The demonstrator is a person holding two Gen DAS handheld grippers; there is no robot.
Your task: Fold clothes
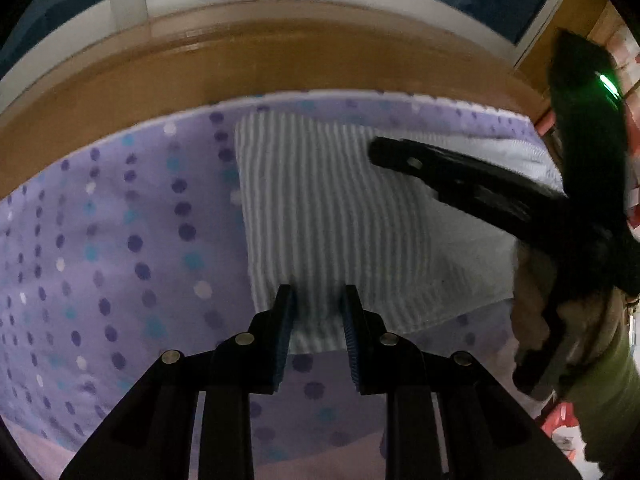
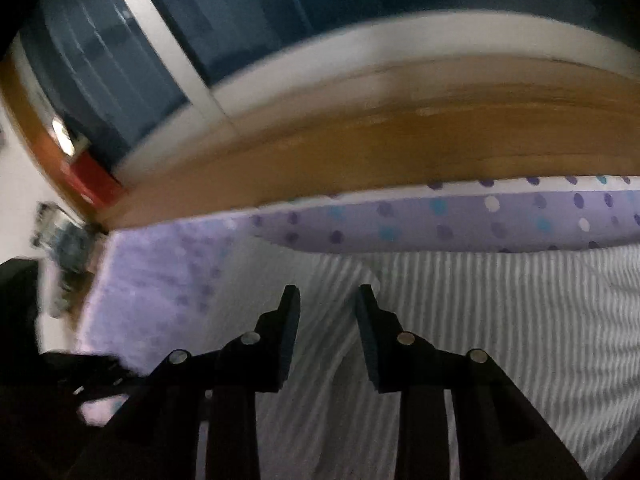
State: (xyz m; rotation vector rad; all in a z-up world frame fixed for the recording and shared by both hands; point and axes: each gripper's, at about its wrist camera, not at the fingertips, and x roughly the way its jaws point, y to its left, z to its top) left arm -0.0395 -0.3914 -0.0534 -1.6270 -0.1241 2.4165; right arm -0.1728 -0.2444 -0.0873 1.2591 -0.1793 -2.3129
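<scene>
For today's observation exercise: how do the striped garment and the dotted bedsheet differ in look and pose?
The striped garment has thin grey-white stripes; the dotted bedsheet is lilac with purple, teal and white dots. The garment is a folded rectangle, the bedsheet spreads wide beneath it. The garment lies on top. Both are soft fabric.

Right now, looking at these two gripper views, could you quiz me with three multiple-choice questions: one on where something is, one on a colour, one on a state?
1. Where does the striped cloth lie?
A. on the dotted purple sheet
B. on the wooden board
C. in a basket

2. What colour are the cloth's stripes?
A. red and black
B. grey and white
C. green and yellow

3. How is the cloth?
A. hung up
B. crumpled in a ball
C. lying flat with a straight left edge

Key: 1 A, dots show around the cloth; 2 B, pale grey lines on white in both views; 3 C, the left wrist view shows it spread smooth.
</scene>
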